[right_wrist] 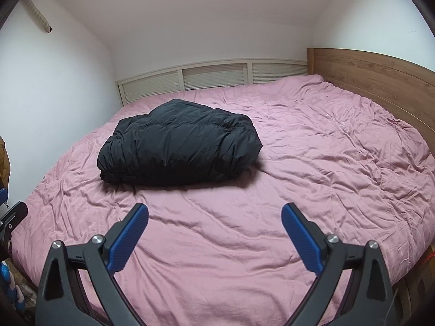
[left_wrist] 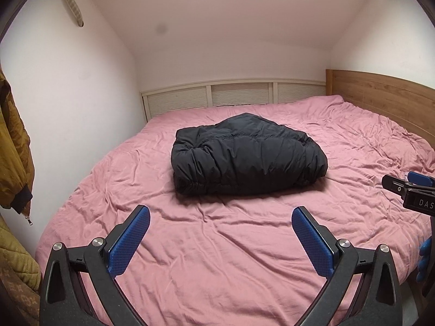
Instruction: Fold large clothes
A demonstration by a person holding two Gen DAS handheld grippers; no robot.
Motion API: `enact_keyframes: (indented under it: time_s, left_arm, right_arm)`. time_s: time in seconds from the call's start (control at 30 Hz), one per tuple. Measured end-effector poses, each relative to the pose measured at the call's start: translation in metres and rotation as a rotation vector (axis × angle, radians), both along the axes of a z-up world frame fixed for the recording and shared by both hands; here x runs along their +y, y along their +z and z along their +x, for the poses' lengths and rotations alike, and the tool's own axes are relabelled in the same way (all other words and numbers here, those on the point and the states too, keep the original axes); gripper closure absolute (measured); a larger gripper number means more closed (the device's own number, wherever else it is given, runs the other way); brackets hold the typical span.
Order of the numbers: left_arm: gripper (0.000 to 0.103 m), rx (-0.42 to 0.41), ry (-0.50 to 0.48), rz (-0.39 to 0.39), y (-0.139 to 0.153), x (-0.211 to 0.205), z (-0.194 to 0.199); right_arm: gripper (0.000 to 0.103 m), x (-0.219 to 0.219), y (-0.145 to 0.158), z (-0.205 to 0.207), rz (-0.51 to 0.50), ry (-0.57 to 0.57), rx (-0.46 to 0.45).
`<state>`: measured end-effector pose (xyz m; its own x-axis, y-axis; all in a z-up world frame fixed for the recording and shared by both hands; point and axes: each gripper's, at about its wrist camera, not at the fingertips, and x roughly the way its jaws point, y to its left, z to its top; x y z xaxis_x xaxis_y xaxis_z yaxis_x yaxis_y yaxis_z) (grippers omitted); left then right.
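Looking at jacket: the black jacket (left_wrist: pixel 248 153) lies bundled in a thick, puffy packet on the middle of the bed (left_wrist: pixel 217 244), nearer the far side than your hands.
Fold state: it looks already doubled over, with a gathered hem along the near edge; judge whether one more fold or just squaring up is needed.
Left gripper (left_wrist: pixel 220 222): fingers wide apart, holding nothing, hovering over bare sheet short of the jacket.
Right gripper (right_wrist: pixel 214 218): fingers likewise apart and empty, well right of the jacket's near edge.
Step in hand: likely a reach in for the packet, or a finished fold; the pictures do not settle which.
Doing it well: come in low at both near corners, pinch through all layers, and lift evenly so the padding does not spring open.
Risk: slick fabric may slip; the wrinkled pink sheet could get caught in a pinch.
Surroundings: wooden headboard (left_wrist: pixel 386 97) on your right, brown coat (left_wrist: pixel 13 146) hanging on your left.
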<state>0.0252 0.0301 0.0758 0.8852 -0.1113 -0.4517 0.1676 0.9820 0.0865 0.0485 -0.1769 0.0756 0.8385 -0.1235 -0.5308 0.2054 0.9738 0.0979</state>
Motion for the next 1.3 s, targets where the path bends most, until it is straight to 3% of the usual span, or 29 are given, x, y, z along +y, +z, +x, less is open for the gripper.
enact_keyframes:
  time_s: [0.4,1.3]
  left_arm:
    - [0.001,-0.030,-0.013,-0.078,0.010,0.022,-0.024]
    - [0.001,-0.008,0.010,-0.078,-0.002,0.026,-0.026]
  right_arm:
    - [0.004,0.003,0.009,-0.039,-0.013,-0.023,-0.016]
    - [0.003,-0.020,-0.018,-0.047,0.007,-0.050,0.019]
